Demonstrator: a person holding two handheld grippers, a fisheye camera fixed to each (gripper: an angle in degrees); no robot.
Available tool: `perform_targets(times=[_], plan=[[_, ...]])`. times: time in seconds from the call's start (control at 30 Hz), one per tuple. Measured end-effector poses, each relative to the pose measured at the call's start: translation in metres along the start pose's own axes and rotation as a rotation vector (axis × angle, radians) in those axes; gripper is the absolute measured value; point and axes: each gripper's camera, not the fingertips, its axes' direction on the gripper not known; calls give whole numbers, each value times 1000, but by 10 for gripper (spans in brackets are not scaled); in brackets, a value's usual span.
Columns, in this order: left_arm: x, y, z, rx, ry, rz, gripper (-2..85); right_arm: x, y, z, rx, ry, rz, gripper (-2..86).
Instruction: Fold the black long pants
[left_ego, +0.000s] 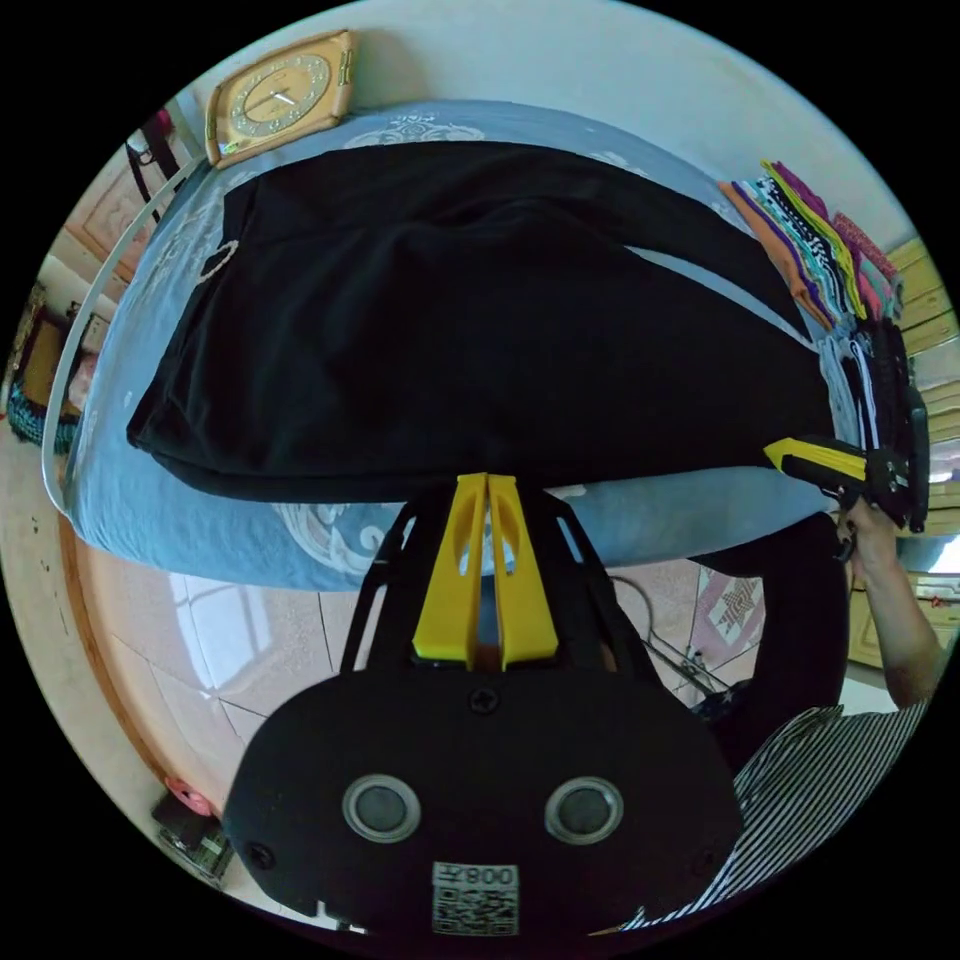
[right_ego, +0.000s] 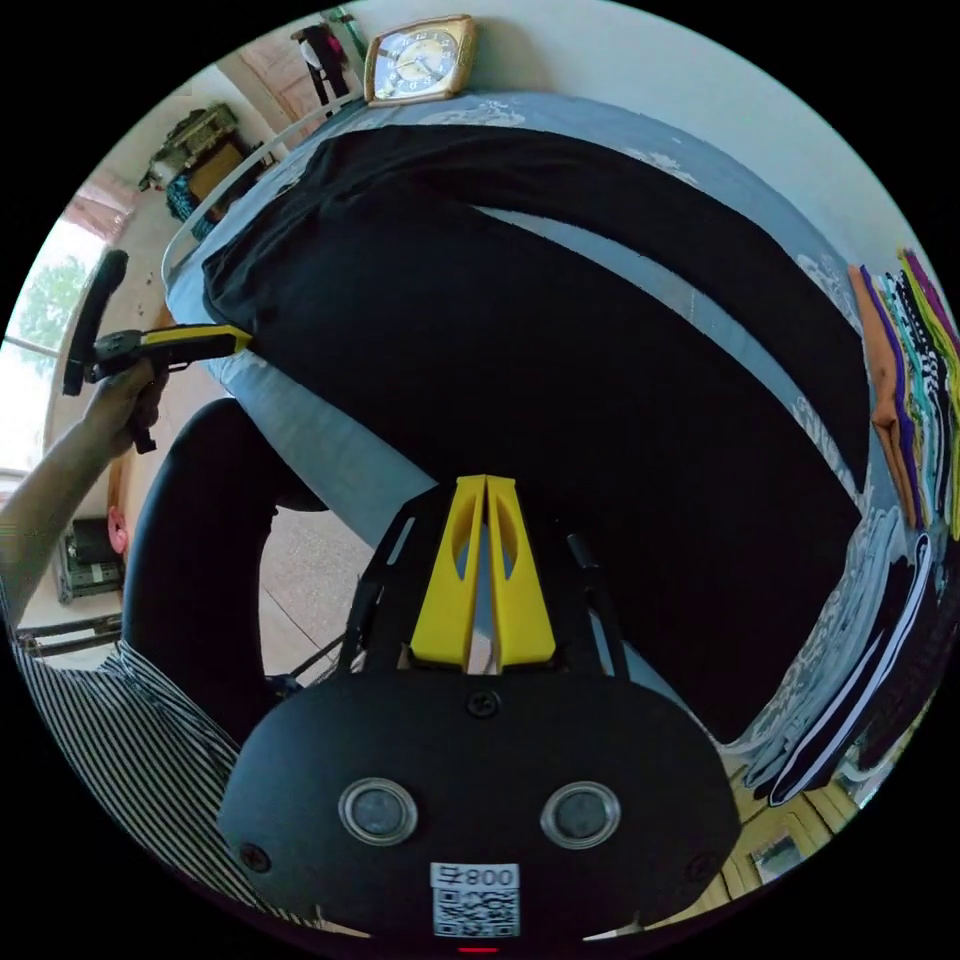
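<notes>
Blue patterned bed (left_ego: 200, 500) against a pale wall (left_ego: 620, 90), square gold-framed clock (left_ego: 280, 95) leaning at its head, white curved bed rail (left_ego: 75, 370) alongside, stacked folded clothes (left_ego: 810, 240) at the far end, glossy pinkish floor tiles (left_ego: 230, 640) below catching bright window (right_ego: 30, 360) light.

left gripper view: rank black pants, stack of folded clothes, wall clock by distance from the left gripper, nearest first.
From the left gripper:
1. Black long pants, near edge right at its closed yellow jaws.
2. Colourful stack of folded clothes, far right on the bed.
3. Wood-framed wall clock, upper left, beyond the bed.
</notes>
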Motion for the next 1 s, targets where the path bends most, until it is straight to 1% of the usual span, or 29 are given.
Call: perform_targets(times=[0.07,0.13,0.23,0.3,0.5,0.7,0.87,0.97,1.0], plan=[[-13,-6,-8,-9,96,10,2,19,2,-3,-13,-55,20,2],[-36,-13,-30,91,222,3,3,37,5,-12,31,-98,29,2],[-70,-35,-55,200,245,-19,4,68,-1,-26,114,-166,45,2],[-91,-55,-64,235,256,-26,4,92,-22,-29,161,-215,48,2],[-151,-136,-78,292,222,-69,7,124,-105,-17,244,-260,-3,8],[-194,-218,-83,258,152,-82,11,137,-189,0,272,-241,-66,31],[-210,-266,-80,240,133,-71,11,142,-230,16,244,-155,-89,49],[-209,-290,-65,184,94,-44,11,146,-249,42,159,-92,-77,47],[-208,-299,-54,131,58,-34,10,147,-251,49,167,-79,-70,40]])
